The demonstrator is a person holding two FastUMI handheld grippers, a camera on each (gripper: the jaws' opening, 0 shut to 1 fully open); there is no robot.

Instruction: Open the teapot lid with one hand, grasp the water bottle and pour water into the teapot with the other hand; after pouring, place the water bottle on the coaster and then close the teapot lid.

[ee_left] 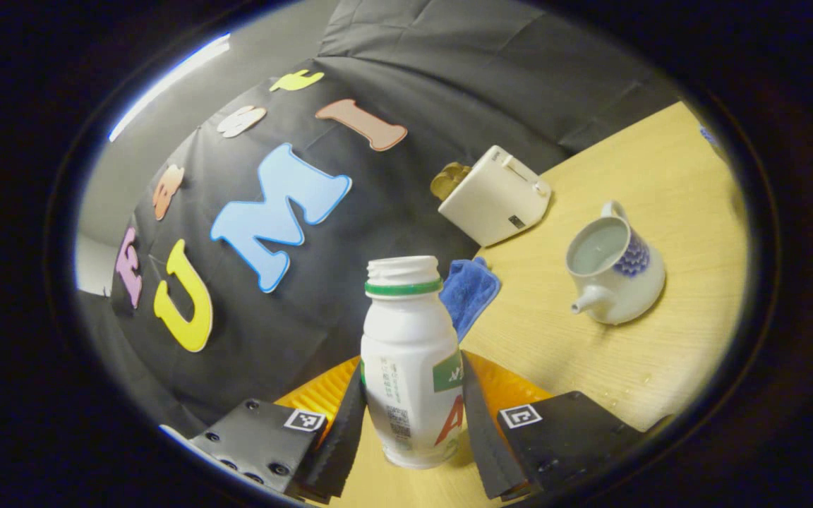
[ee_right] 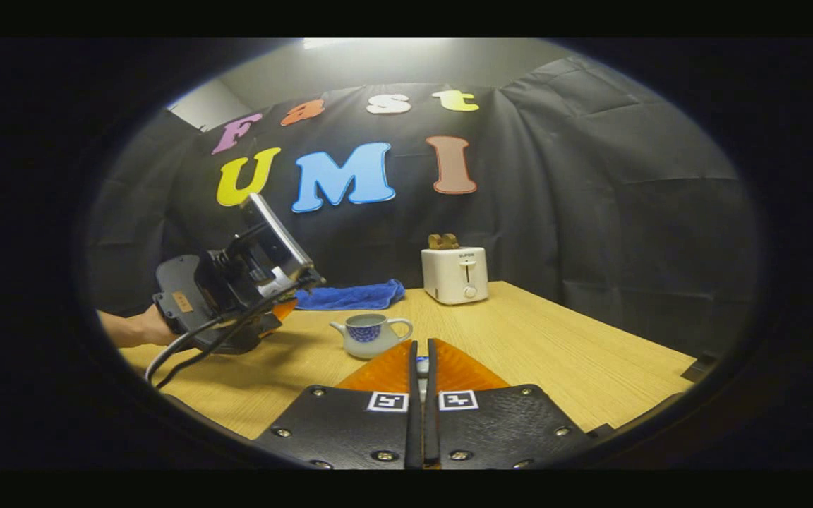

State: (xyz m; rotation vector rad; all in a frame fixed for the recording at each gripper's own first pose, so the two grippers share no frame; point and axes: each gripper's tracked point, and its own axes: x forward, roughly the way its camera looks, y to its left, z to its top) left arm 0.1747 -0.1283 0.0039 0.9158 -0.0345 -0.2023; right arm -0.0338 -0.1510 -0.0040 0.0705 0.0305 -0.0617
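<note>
My left gripper point(ee_left: 412, 367) is shut on a white water bottle point(ee_left: 410, 353) with a green neck ring and no cap. The whole left gripper view is tilted. To the bottle's right, the white teapot point(ee_left: 615, 271) with a blue pattern stands on the table with its lid off and water inside. In the right gripper view the same teapot point(ee_right: 371, 335) stands just beyond my right gripper point(ee_right: 421, 346). The right gripper's fingers are nearly closed on a small white and blue piece, apparently the teapot lid point(ee_right: 421, 364), most of it hidden. A hand holds the left gripper point(ee_right: 237, 296) left of the teapot.
A white toaster point(ee_right: 454, 275) with bread in it stands at the back of the wooden table point(ee_right: 555, 353), by the black cloth wall. A blue cloth point(ee_right: 350, 296) lies left of the toaster. A few water drops point(ee_left: 646, 377) lie in front of the teapot.
</note>
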